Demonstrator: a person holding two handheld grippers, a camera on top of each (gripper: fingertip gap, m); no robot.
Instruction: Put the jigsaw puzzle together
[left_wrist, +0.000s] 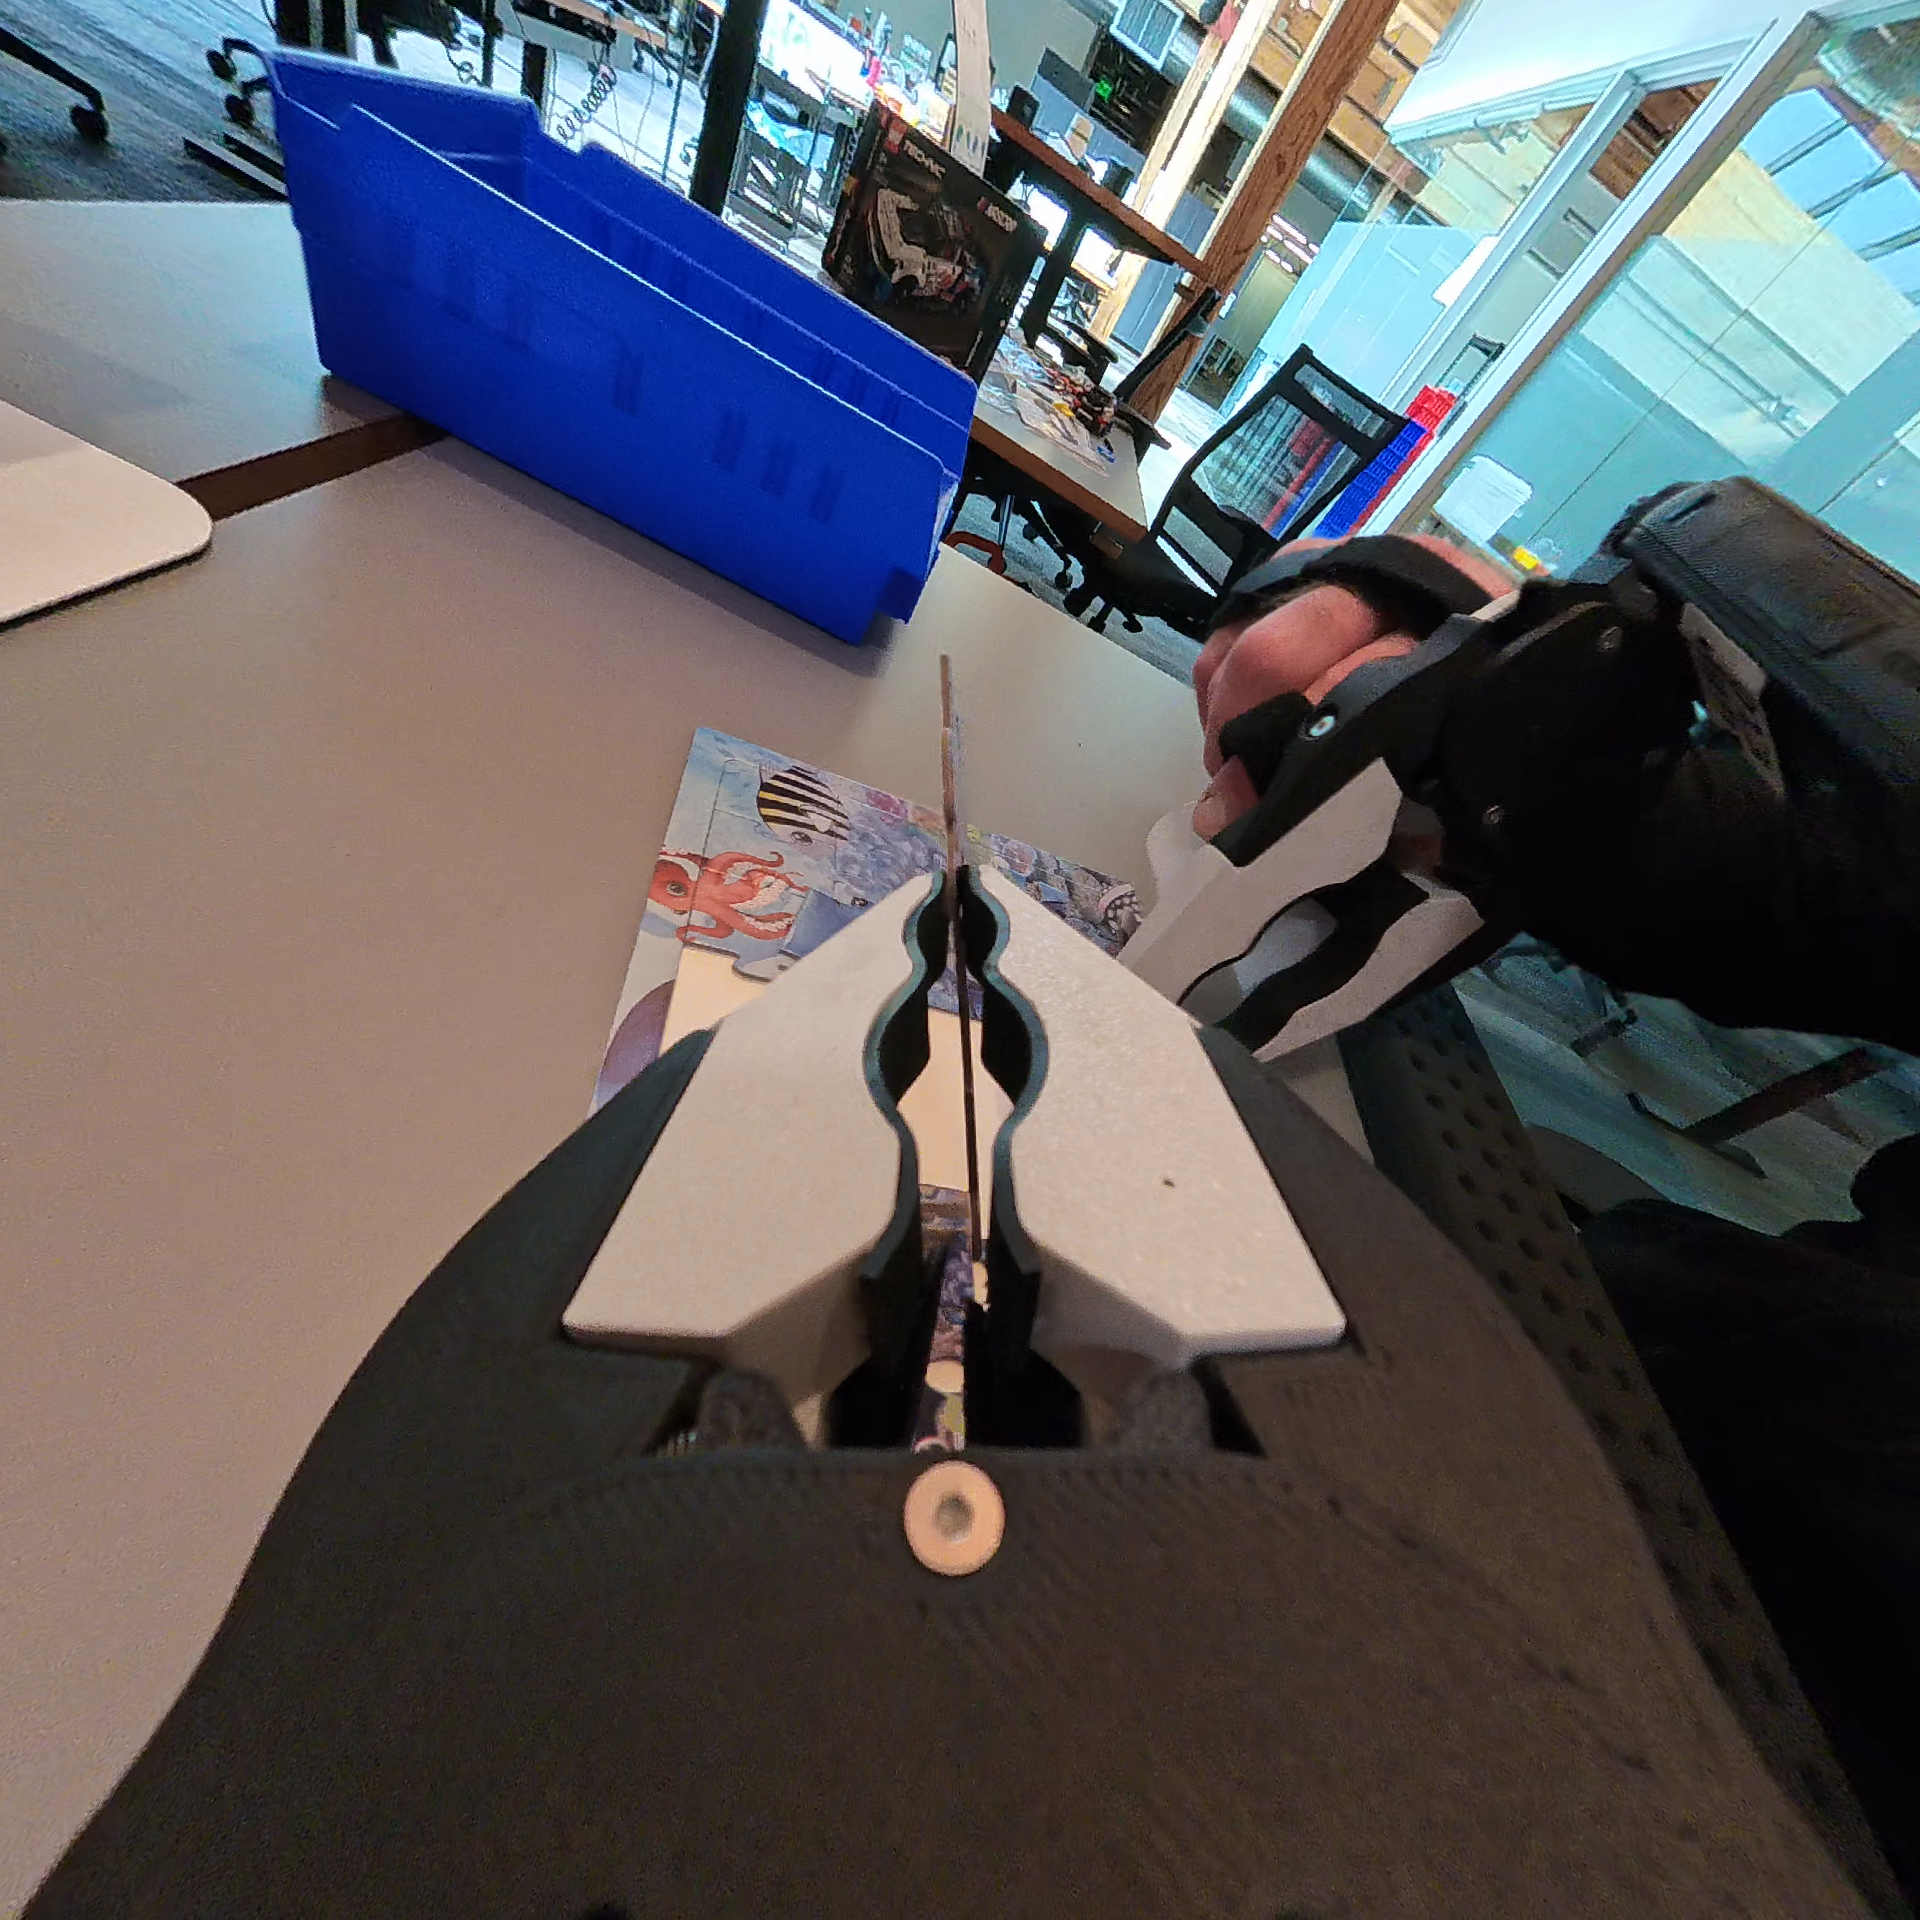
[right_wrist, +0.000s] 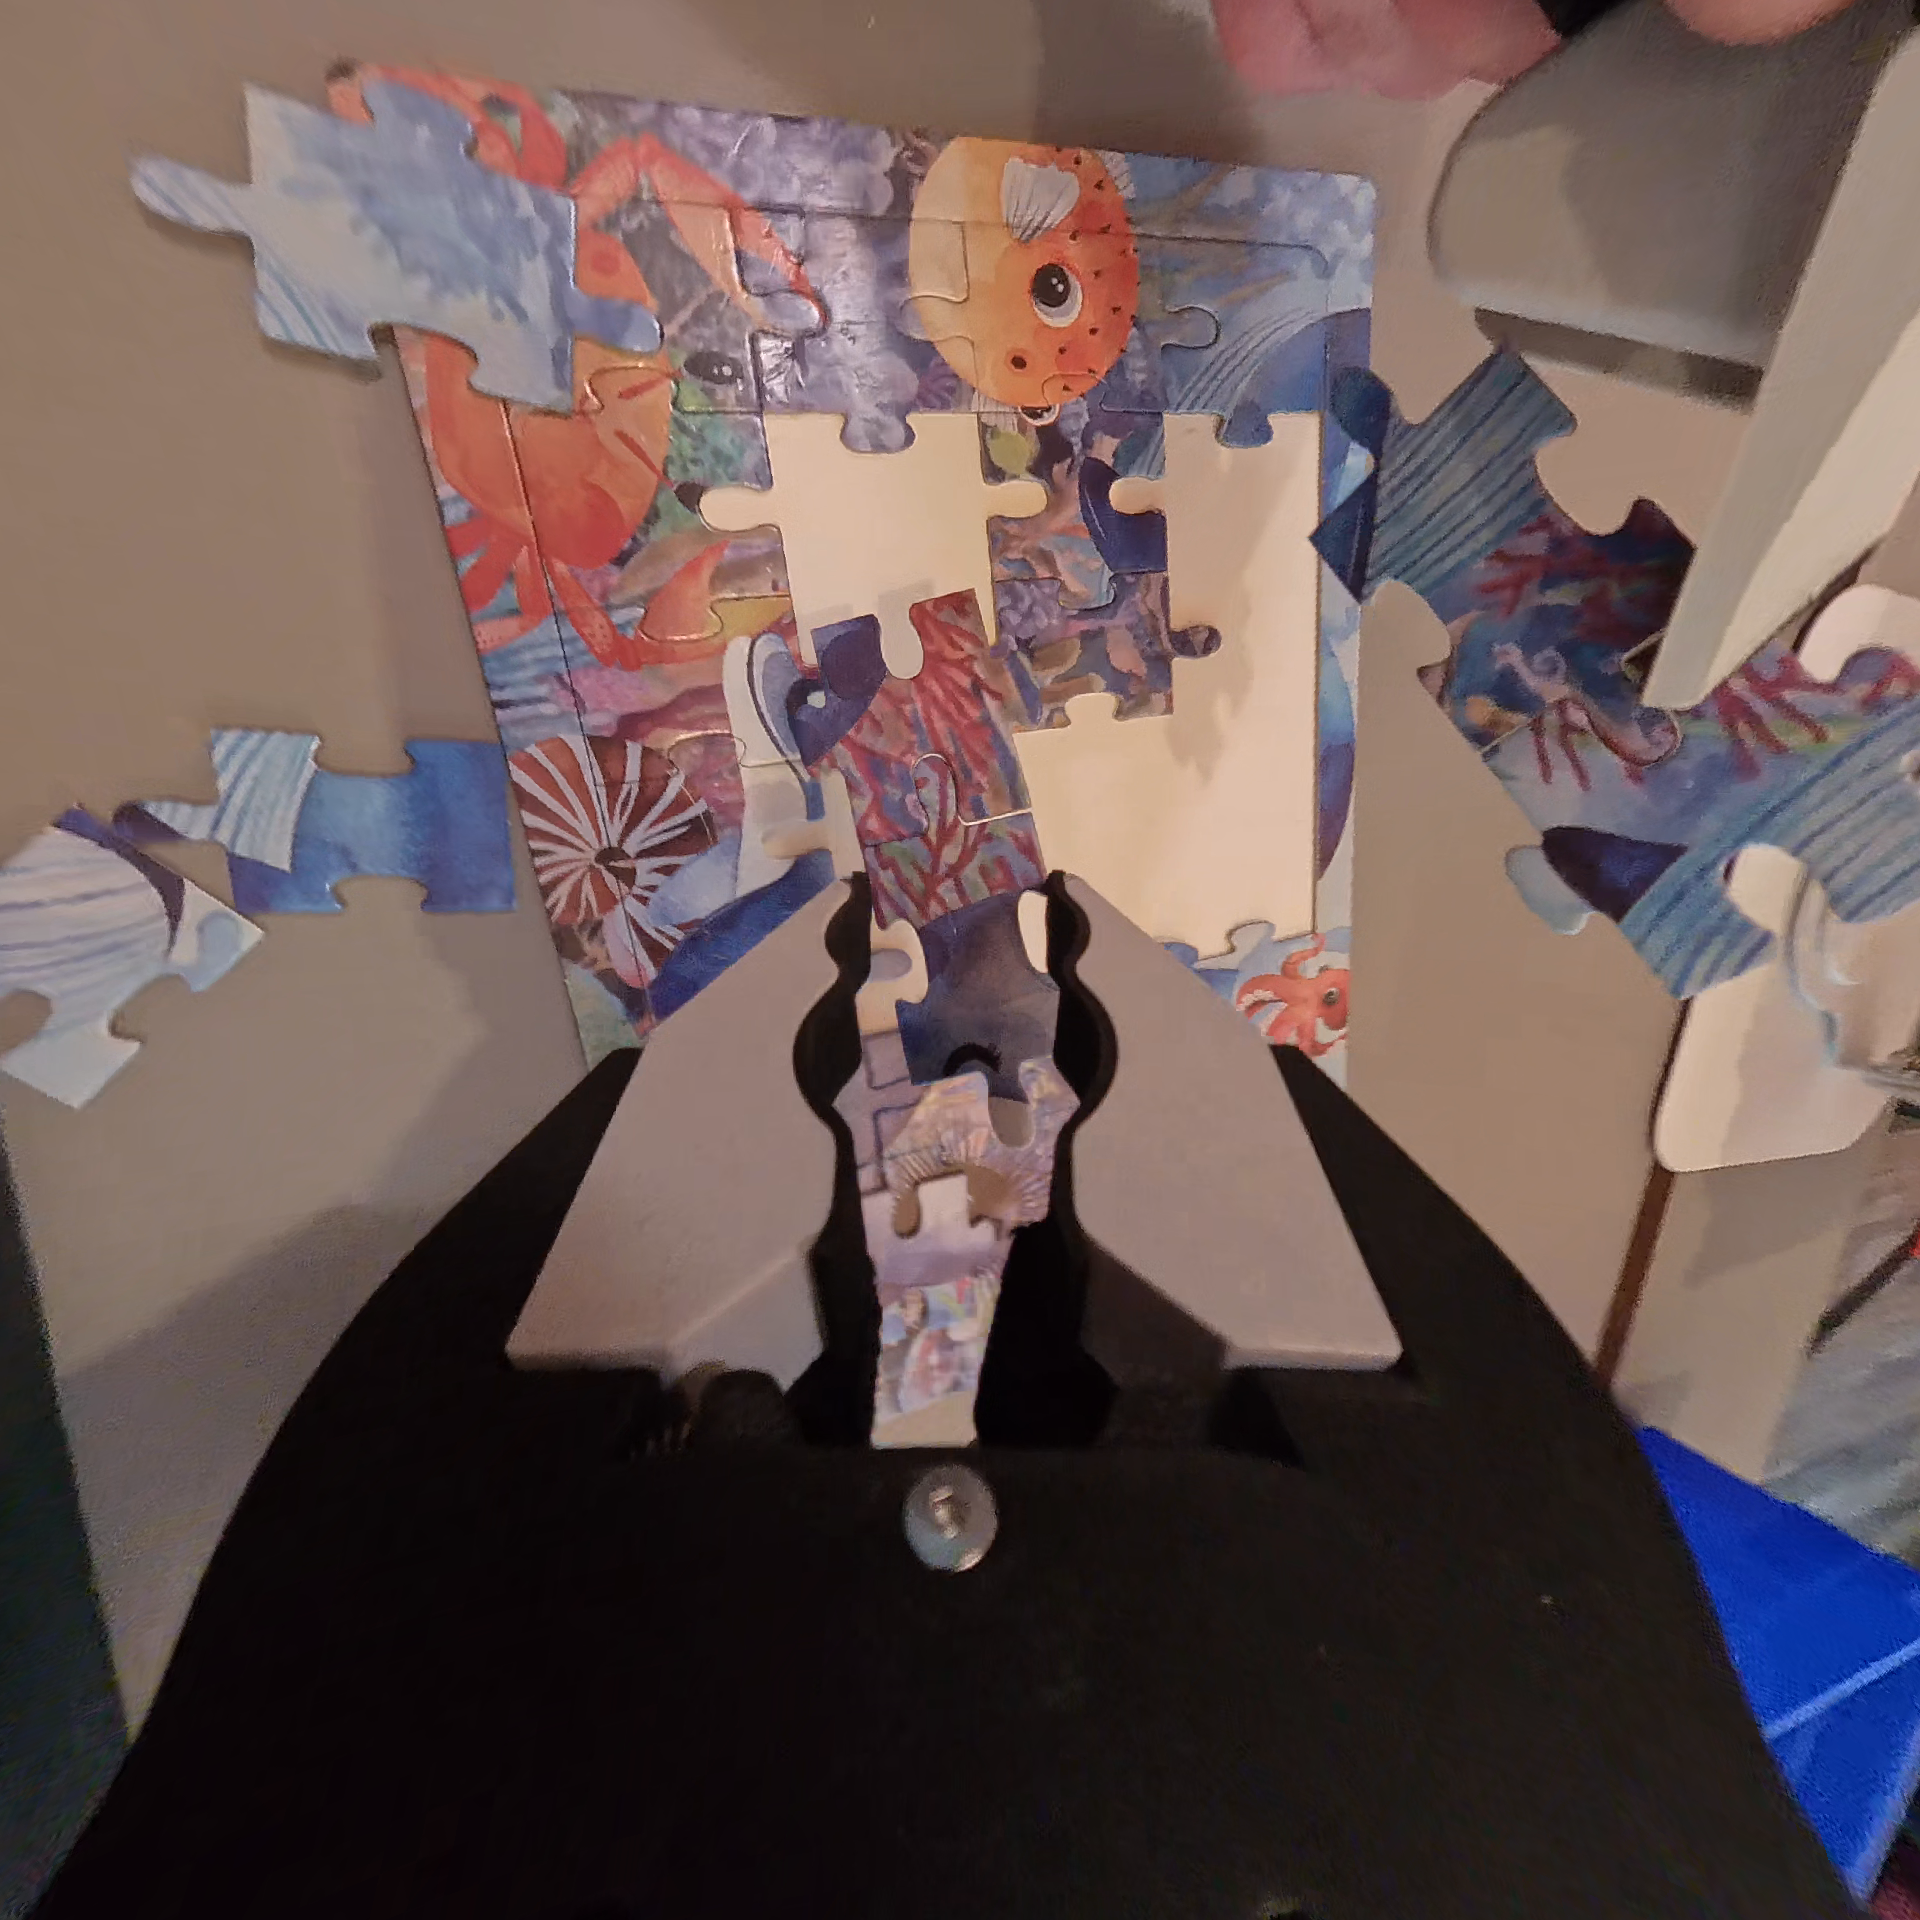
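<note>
left gripper (left_wrist: 958, 883): my fingers clamped on a puzzle piece (left_wrist: 952, 769) held edge-on, above the puzzle board (left_wrist: 727, 883).
right gripper (right_wrist: 956, 883): fingers slightly apart, empty, over the board's (right_wrist: 1340, 727) lower middle.
loose pieces (right_wrist: 353, 821): on the counter (right_wrist: 208, 571) beside the board.

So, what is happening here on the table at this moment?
A person is putting together a sea-animal jigsaw puzzle with a gripper in each hand. The left gripper is shut on a thin puzzle piece, held on edge above the board. The right gripper hangs open over the puzzle's lower middle, where several cream gaps are not yet filled. Loose pieces lie on the table on both sides of the board. A blue bin stands behind.
</note>
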